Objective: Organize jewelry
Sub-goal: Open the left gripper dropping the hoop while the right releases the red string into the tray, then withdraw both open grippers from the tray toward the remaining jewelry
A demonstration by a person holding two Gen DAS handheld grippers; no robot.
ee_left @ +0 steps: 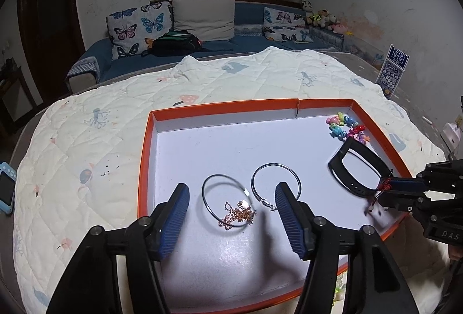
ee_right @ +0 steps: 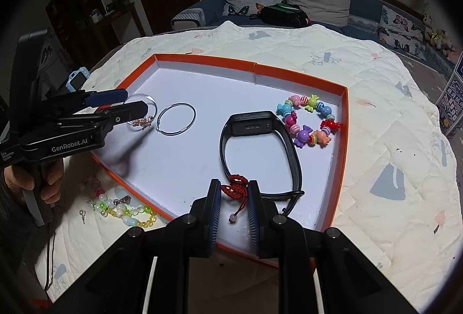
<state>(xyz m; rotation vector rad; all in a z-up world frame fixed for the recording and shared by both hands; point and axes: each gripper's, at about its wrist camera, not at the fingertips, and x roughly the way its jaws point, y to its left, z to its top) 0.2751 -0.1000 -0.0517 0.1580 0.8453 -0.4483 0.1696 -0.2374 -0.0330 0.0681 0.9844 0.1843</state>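
An orange-rimmed tray with a white floor lies on the quilt. In it are two thin silver hoops, a rose-gold chain heaped on the left hoop's rim, a black watch band and a candy-bead bracelet. My left gripper stands open just over the chain and left hoop, its pads clear of both. Near the tray's front edge, beside the watch band, my right gripper is shut on a red knotted cord whose bead hangs down.
A green and yellow bead bracelet and a small earring lie on the quilt outside the tray's near-left edge. A blue toy camera sits at the quilt's left. A person's hand holds the left gripper. A sofa stands behind.
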